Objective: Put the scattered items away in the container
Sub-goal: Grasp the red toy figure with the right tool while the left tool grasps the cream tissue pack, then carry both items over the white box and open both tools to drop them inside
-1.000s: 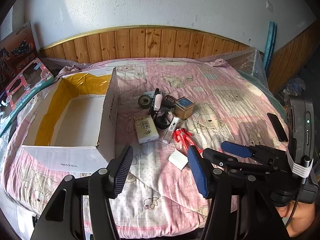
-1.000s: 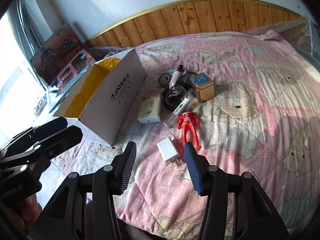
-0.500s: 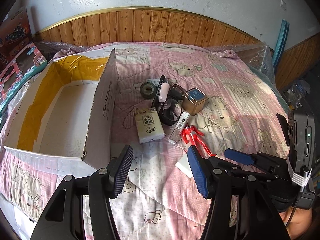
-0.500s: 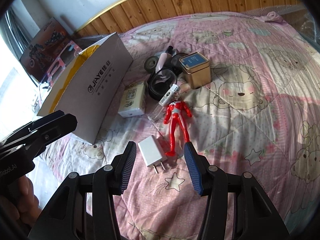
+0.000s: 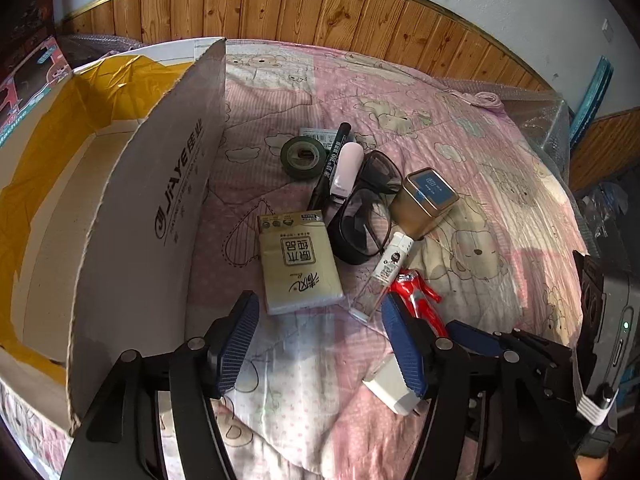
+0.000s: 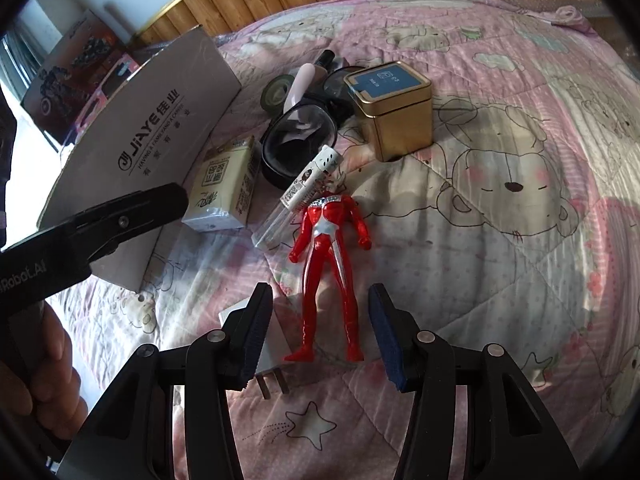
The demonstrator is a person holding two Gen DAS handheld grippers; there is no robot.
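An open cardboard box (image 5: 132, 208) with yellow lining lies at the left on the pink quilt. Scattered beside it are a tissue pack (image 5: 298, 260), a tape roll (image 5: 301, 156), a black marker (image 5: 330, 164), a pink stapler-like item (image 5: 345, 170), dark glasses (image 5: 360, 216), a gold tin (image 5: 428, 200), a small tube (image 5: 390, 264), a red figure (image 6: 330, 264) and a white charger (image 6: 272, 344). My left gripper (image 5: 320, 344) is open just short of the tissue pack. The right gripper (image 6: 320, 332) is open, straddling the red figure's legs.
Toy boxes (image 6: 76, 68) stand past the cardboard box at the left. A wood-panelled wall (image 5: 320, 12) runs behind the bed. Bubble wrap (image 5: 532, 120) covers the bed's far right corner. A hand (image 6: 36, 368) holds the left gripper.
Both grippers have moved forward and lower toward the pile. The red figure now lies between the right gripper's fingers; the tissue pack is close ahead of the left one.
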